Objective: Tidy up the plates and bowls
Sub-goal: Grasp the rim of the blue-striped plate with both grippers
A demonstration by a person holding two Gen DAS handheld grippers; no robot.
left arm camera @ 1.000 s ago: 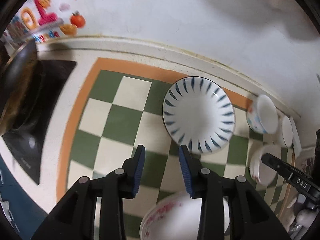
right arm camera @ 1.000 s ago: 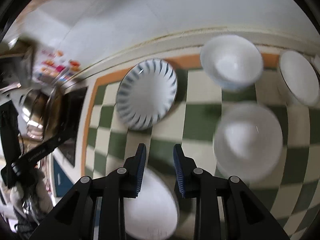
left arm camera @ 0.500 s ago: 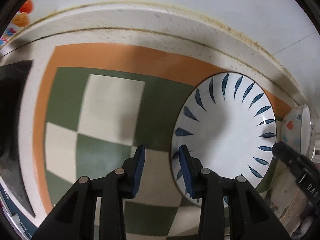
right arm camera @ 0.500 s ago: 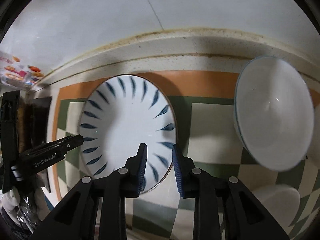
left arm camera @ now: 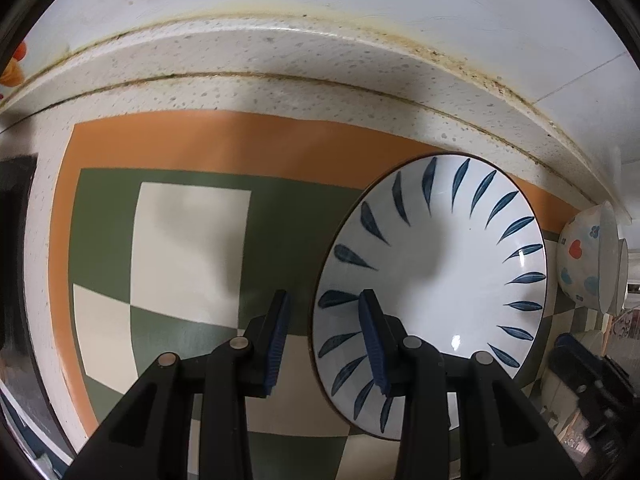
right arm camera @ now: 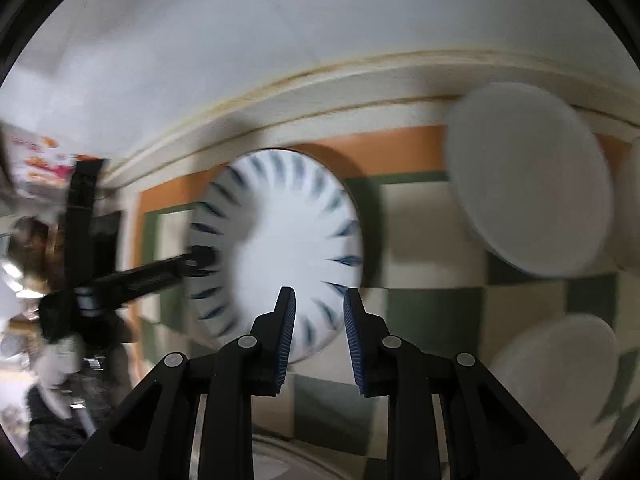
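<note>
A white plate with blue leaf marks [left arm camera: 444, 280] lies on the checkered mat. My left gripper [left arm camera: 324, 320] is open and straddles the plate's left rim, right finger over the plate, left finger over the mat. In the blurred right wrist view the same plate [right arm camera: 280, 248] shows ahead of my open, empty right gripper [right arm camera: 319, 304], with the left gripper [right arm camera: 160, 272] reaching its left edge. A white bowl [right arm camera: 528, 176] stands to the right, and another white bowl [right arm camera: 560, 380] at the lower right.
A bowl with coloured hearts [left arm camera: 588, 264] stands right of the plate, leaning by the wall. The green, cream and orange mat [left arm camera: 192, 240] covers the counter up to the speckled back ledge [left arm camera: 280, 56]. A black stove edge [left arm camera: 16, 184] lies at far left.
My left gripper has moved forward so that its fingers now straddle the plate's left rim. My right gripper has pulled back a little from the plate and its view is blurred with motion.
</note>
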